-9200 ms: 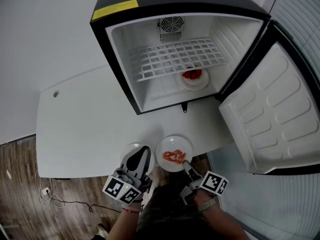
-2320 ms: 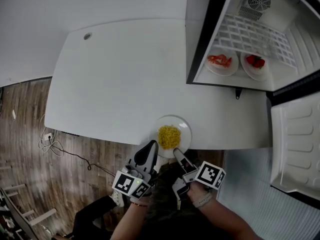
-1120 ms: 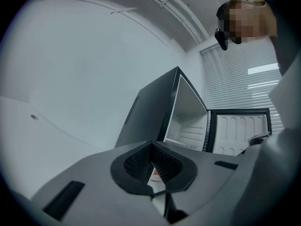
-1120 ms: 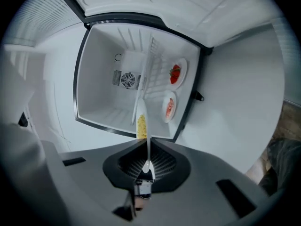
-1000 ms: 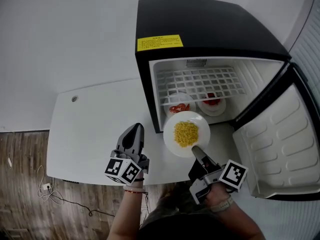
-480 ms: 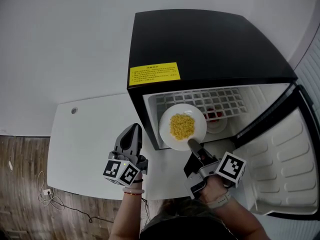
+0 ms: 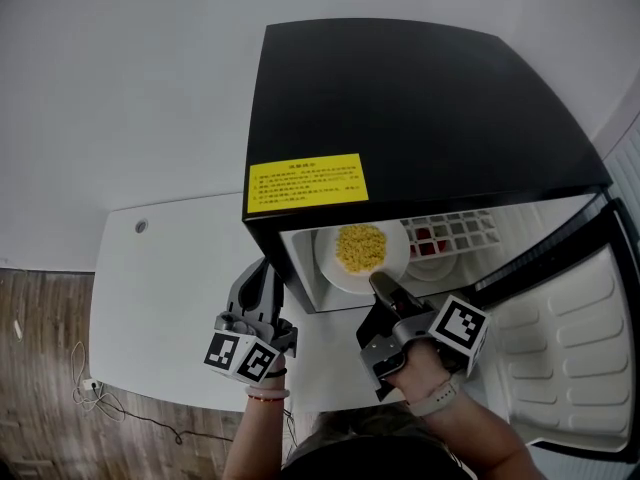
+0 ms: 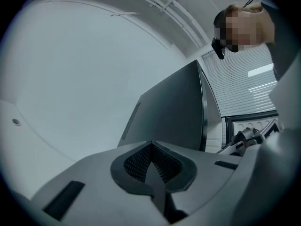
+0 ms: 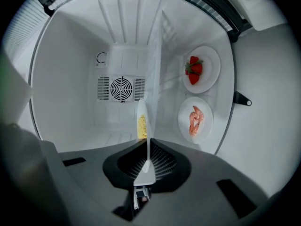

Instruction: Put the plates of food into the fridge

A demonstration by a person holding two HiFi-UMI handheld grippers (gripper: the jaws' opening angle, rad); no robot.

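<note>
A white plate (image 7: 336,266) heaped with yellow corn (image 7: 360,246) hangs inside the open black fridge (image 7: 420,108), with my right gripper (image 7: 381,284) shut on its near rim. In the right gripper view the plate (image 9: 142,117) shows edge-on, on the upper side of the wire shelf (image 9: 155,65) and apart from it. On the fridge floor below sit a strawberry plate (image 9: 201,69) and a shrimp plate (image 9: 195,119). My left gripper (image 7: 256,284) is shut and empty over the white table (image 7: 160,288), beside the fridge's left wall; its jaws (image 8: 151,161) point up along that wall.
The fridge door (image 7: 575,338) stands swung open to the right. A fan grille (image 9: 122,88) sits in the back wall. The fridge's black top with a yellow label (image 7: 307,183) hides most of the inside in the head view. A cable hole (image 7: 141,226) marks the table's far left.
The right gripper has carried the corn plate forward from in front of the opening into the fridge, at shelf level. The left gripper has stayed by the fridge's left side.
</note>
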